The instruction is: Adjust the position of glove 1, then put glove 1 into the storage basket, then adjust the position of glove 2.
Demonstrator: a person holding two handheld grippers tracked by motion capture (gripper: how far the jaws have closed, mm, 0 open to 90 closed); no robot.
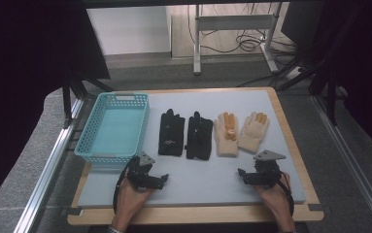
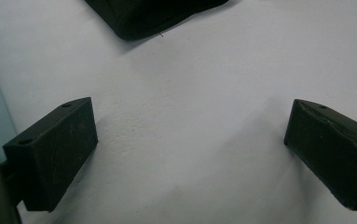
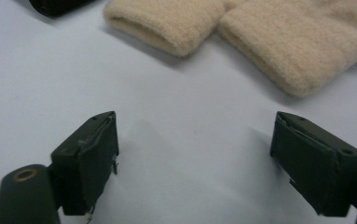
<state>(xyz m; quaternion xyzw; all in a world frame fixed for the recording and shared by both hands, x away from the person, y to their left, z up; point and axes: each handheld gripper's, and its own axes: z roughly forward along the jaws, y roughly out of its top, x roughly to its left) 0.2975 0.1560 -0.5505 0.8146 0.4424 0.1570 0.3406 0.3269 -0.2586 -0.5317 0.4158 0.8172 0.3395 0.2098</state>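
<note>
While both of your grippers rest low in the high view with jaws spread wide and nothing between them, the sorting looks not yet begun. Your left gripper (image 1: 149,178) sits at lower left of centre, just below the turquoise basket (image 1: 92,145), which holds nothing. Your right gripper (image 1: 257,175) sits at lower right. The four gloves lie in a row across the middle of the grey mat (image 1: 203,182): two black gloves (image 1: 171,136) beside the basket, two cream gloves (image 1: 226,138) to their right. In the right gripper view the cream cuffs fill the top edge, just ahead of your open jaws. By my judgement, every glove remains to be picked up.
</note>
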